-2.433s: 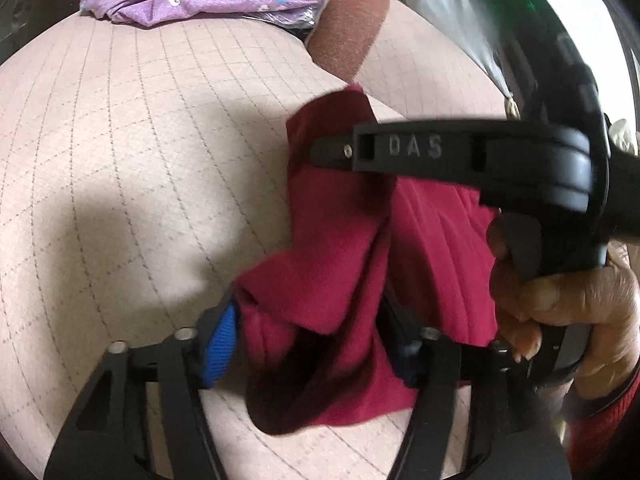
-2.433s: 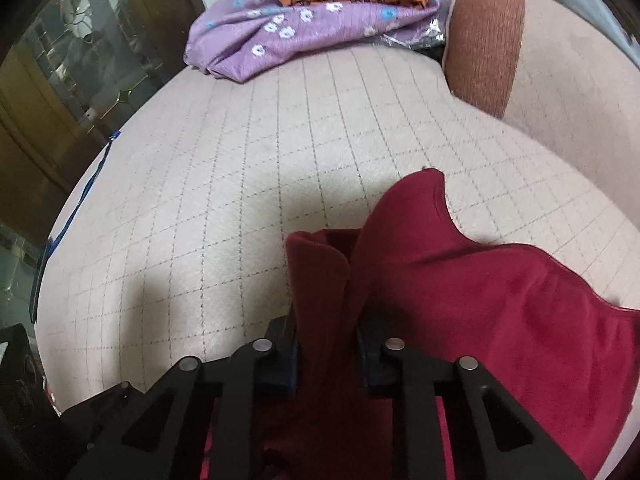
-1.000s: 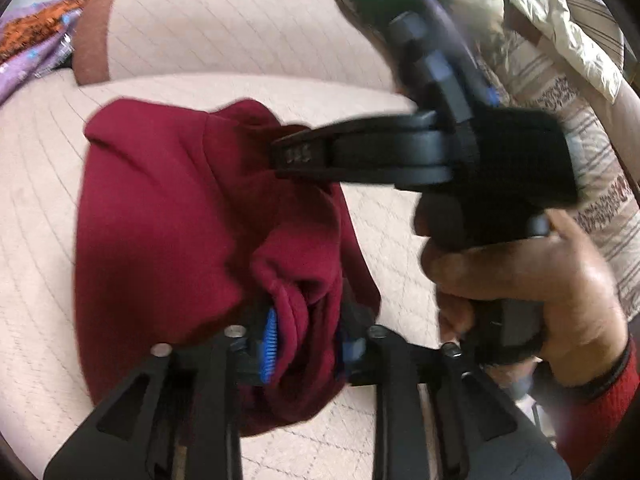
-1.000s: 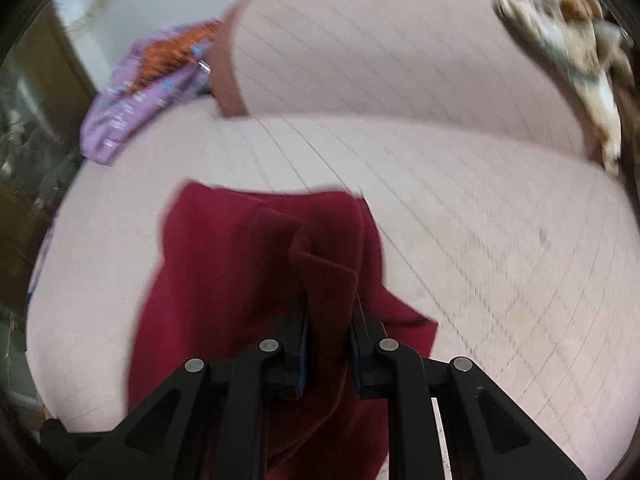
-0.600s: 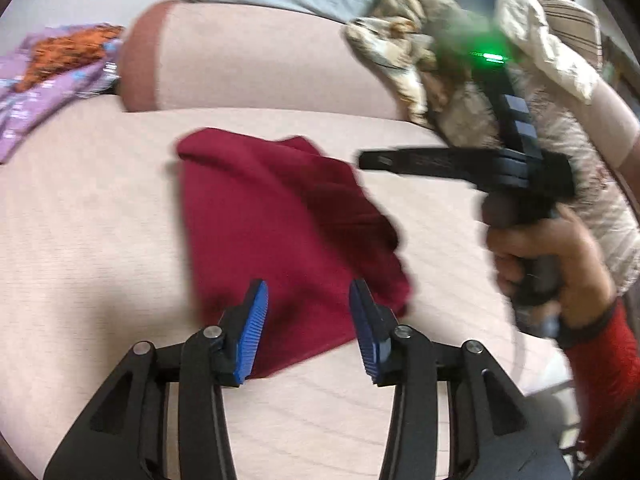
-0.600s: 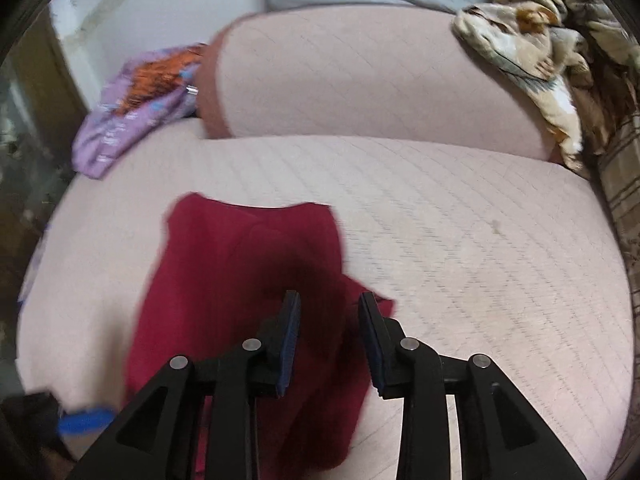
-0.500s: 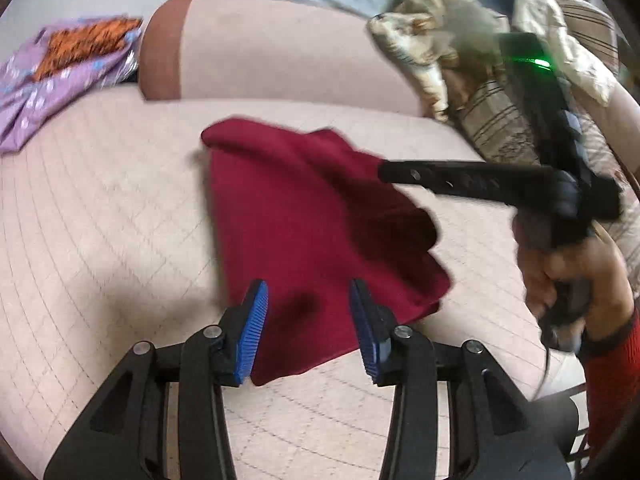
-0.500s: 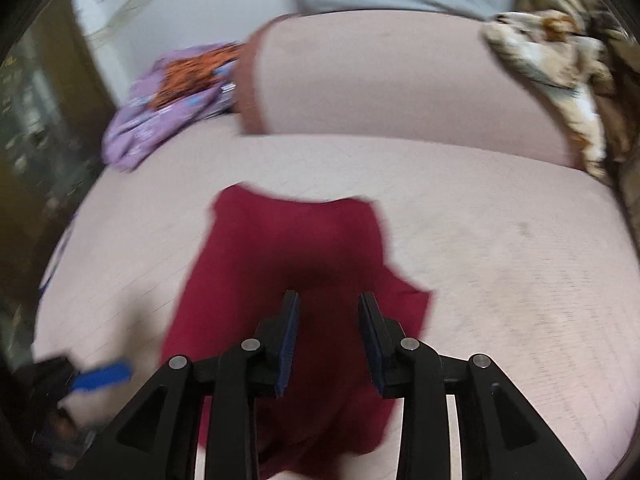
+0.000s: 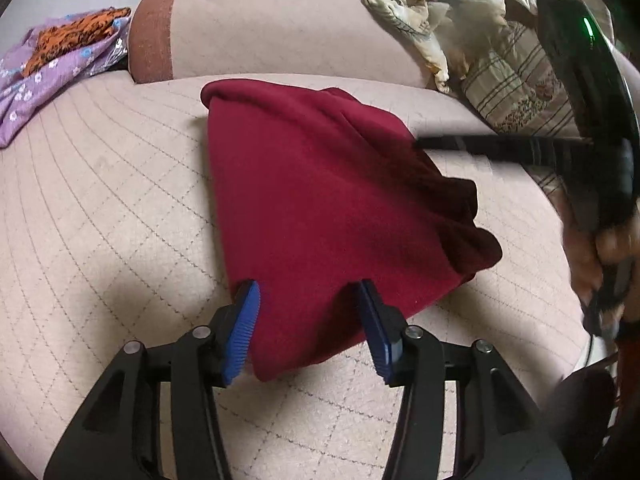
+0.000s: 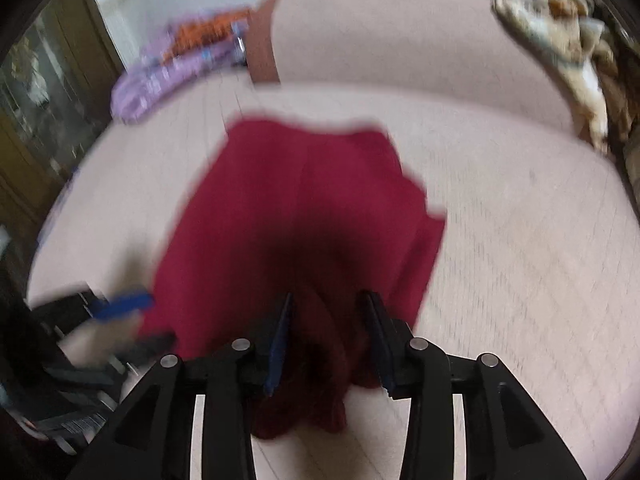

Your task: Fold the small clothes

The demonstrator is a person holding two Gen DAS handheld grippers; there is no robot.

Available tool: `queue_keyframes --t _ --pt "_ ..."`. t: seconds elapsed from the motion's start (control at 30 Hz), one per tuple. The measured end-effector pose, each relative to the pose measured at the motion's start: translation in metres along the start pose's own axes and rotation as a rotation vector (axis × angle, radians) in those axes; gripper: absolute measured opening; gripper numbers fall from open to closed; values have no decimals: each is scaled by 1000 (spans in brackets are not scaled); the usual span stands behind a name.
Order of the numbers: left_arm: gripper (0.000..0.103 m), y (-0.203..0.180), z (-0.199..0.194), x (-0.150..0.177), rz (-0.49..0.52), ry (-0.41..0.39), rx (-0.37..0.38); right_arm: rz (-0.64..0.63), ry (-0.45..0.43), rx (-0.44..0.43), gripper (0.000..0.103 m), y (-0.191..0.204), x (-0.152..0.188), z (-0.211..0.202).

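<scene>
A dark red garment [image 9: 320, 200] lies folded on the beige quilted sofa seat [image 9: 100, 208]; it also shows, blurred, in the right wrist view [image 10: 296, 216]. My left gripper [image 9: 308, 300] is open and empty, its blue pads on either side of the garment's near edge. My right gripper [image 10: 326, 312] is open and empty over the garment's near end. The right gripper's black body [image 9: 580, 148] reaches in from the right in the left wrist view.
A purple flowered cloth with an orange one on it [image 9: 52, 56] lies at the far left. The sofa backrest [image 9: 280, 32] runs behind. Patterned cloths and a striped cushion [image 9: 472, 32] are piled at the far right. A glass cabinet [image 10: 36, 96] stands left.
Both grippers let go of the red garment and opened. They pulled back from it, and the garment now lies folded on the seat.
</scene>
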State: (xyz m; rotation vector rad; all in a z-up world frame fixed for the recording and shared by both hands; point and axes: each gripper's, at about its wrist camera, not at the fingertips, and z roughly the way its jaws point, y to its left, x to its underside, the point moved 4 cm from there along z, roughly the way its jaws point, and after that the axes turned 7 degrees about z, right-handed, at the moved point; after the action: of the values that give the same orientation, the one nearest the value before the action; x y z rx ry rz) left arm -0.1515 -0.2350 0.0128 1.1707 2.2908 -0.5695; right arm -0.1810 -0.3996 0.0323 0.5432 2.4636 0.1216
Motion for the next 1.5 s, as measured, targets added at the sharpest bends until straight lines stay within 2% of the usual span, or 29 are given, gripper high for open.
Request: queue_keyframes --t 0.03,0.1,0.17,0.37,0.4,0.43,0.47,0.53,0.63,0.7,0.77,0.87,1.0,1.03,1.13,1.23,1.33,1.37,1.43,1.5 --pt "51 1 0 -1 -9 -6 8 -5 -38 -5 58 4 -11 -3" --pt "53 4 2 -1 -18 -15 23 -7 -98 1 76 13 -36 4" --pt "54 4 2 -1 -16 -16 34 -2 -101 -4 75 19 -64 28" --pt "57 9 3 0 -48 -12 85 -17 38 22 73 13 -104 102" --pt "58 10 3 -1 -53 -10 92 -5 88 -8 60 10 -105 114" --pt "58 11 3 -1 -59 -7 96 -2 111 -17 31 7 -103 119" --pt "59 11 3 -1 -63 -5 99 -15 129 -3 23 5 -101 123" --pt "59 11 3 0 -65 -6 100 -57 109 7 15 8 -97 118" --pt "59 10 3 0 -64 -12 91 -88 31 46 13 4 -100 100" --pt "60 9 3 -1 -60 -13 86 -37 -1 83 13 -8 -104 95" --pt "61 8 4 0 -57 -10 79 0 25 92 13 -12 -105 107" --pt "70 10 6 2 -64 3 58 -41 50 150 15 -8 -95 120" --pt "70 21 16 7 -154 49 105 26 6 146 27 -12 -96 79" --pt "70 22 16 7 -166 52 109 24 -7 135 32 -10 -92 65" --pt "70 22 10 6 -164 40 87 -17 -40 116 45 -1 -68 29" --pt "70 17 6 6 -146 31 59 -31 -33 89 45 4 -31 8" --pt "70 12 2 8 -129 23 32 -6 -2 65 44 6 -2 6" --pt "70 12 1 9 -125 21 26 -6 10 86 43 4 7 7" --pt "70 15 1 9 -123 21 19 -12 56 192 44 -6 24 17" --pt "70 19 1 8 -124 22 15 42 53 167 44 -14 35 20"
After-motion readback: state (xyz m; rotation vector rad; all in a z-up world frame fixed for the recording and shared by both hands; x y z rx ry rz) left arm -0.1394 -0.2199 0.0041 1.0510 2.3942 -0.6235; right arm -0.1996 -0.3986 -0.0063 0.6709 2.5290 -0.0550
